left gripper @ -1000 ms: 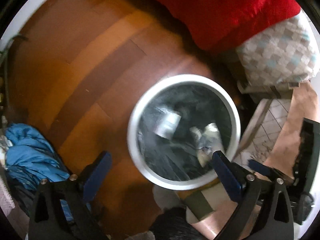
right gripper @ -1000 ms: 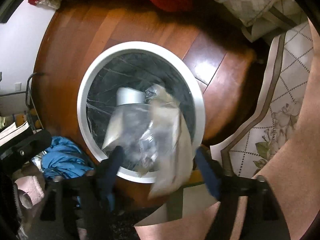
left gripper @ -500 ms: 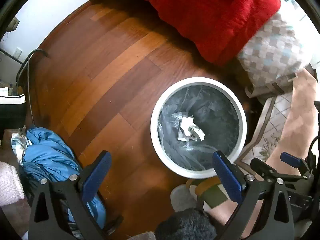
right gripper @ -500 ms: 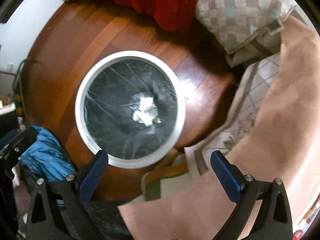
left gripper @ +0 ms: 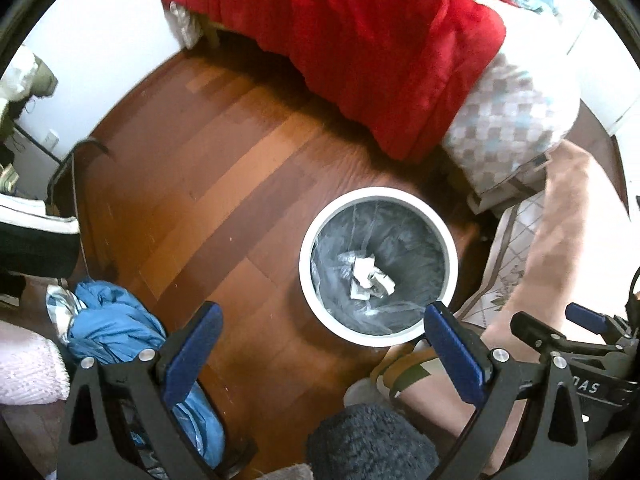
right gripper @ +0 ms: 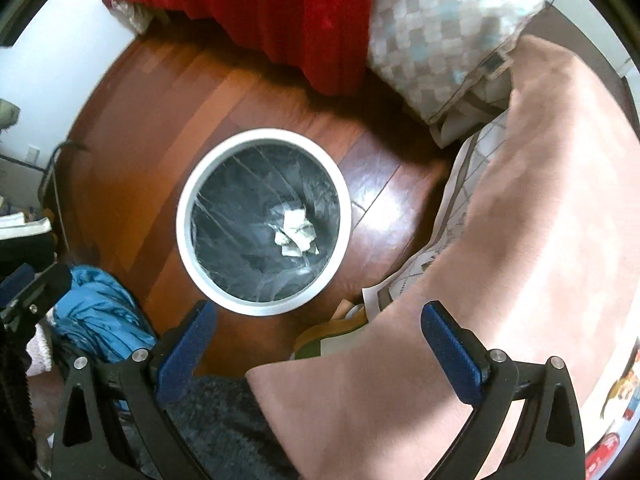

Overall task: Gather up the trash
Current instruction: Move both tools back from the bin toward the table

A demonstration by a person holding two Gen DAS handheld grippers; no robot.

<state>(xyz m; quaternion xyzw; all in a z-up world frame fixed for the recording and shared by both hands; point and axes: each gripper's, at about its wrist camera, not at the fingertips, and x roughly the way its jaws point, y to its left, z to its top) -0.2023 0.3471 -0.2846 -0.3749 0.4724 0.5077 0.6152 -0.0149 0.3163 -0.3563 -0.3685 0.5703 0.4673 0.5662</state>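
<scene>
A round white trash bin (left gripper: 454,256) with a dark plastic liner stands on the wooden floor; it also shows in the right wrist view (right gripper: 184,232). Crumpled white and clear trash (left gripper: 366,274) lies at its bottom, and shows in the right wrist view too (right gripper: 296,232). My left gripper (left gripper: 320,344) is open and empty, held high above the floor, nearer than the bin. My right gripper (right gripper: 316,340) is open and empty, above the bin's near edge and the person's leg.
A bed with a red blanket (left gripper: 380,60) and checkered quilt (left gripper: 508,128) is beyond the bin. A blue garment (left gripper: 116,332) lies on the floor at left. A patterned rug (right gripper: 460,184) and the person's leg (right gripper: 500,280) are at right. A wall is at far left.
The trash dropped from my right gripper into the bin, and its fingers opened wide. Both grippers rose away from the bin, which now looks smaller.
</scene>
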